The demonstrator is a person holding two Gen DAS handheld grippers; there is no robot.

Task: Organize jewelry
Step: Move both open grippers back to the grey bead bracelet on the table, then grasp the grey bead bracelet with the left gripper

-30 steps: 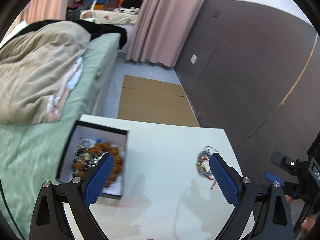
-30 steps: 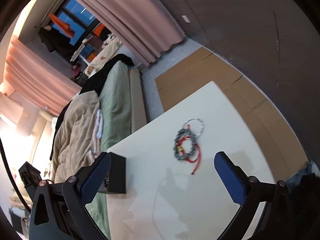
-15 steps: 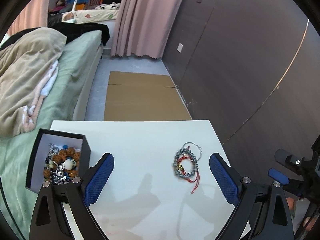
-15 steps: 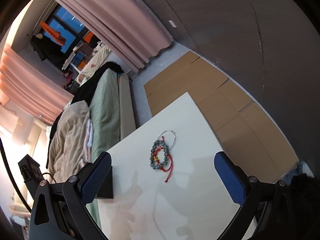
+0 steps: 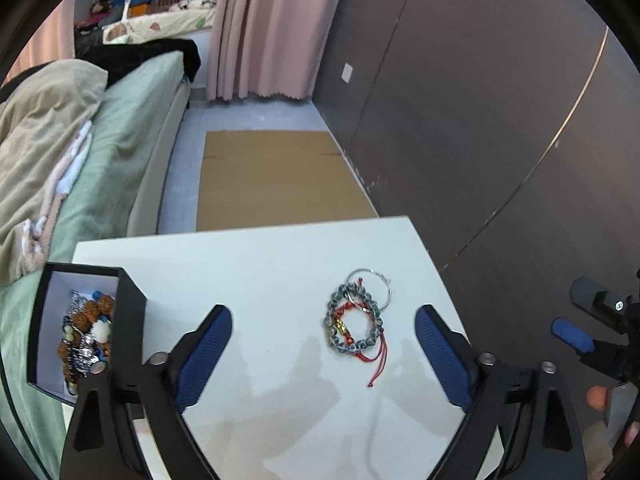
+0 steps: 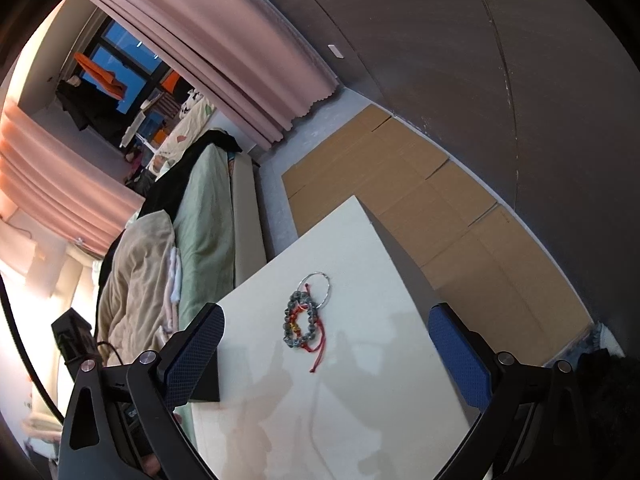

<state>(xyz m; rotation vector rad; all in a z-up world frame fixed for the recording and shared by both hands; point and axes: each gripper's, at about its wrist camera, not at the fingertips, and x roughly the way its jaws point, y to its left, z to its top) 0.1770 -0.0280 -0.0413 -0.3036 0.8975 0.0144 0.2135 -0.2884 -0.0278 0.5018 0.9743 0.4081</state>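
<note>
A small heap of bracelets (image 5: 354, 322) lies on the white table (image 5: 256, 264): a grey beaded one, a red cord one and a thin silver ring. My left gripper (image 5: 322, 354) hovers over the table with the heap between and just beyond its blue pads; its jaws are closing and nothing is pressed. At the table's left corner stands a black box (image 5: 80, 332) with a white inside, holding several beaded pieces. My right gripper (image 6: 326, 350) stands open above the table, the same bracelets (image 6: 304, 316) ahead of it. The black box (image 6: 206, 380) shows behind its left finger.
A bed (image 5: 100, 152) with a green sheet and beige blanket runs along the table's left side. Flat cardboard (image 5: 276, 178) lies on the floor beyond the table. A dark wall (image 5: 480, 120) is on the right, pink curtains (image 5: 272, 28) behind. The right gripper (image 5: 588, 336) shows at the right edge.
The left gripper swung right, away from the box, until the bracelets sat between its fingers; its jaws narrowed a little. The right gripper's view shifted, with the bracelets now nearer its centre.
</note>
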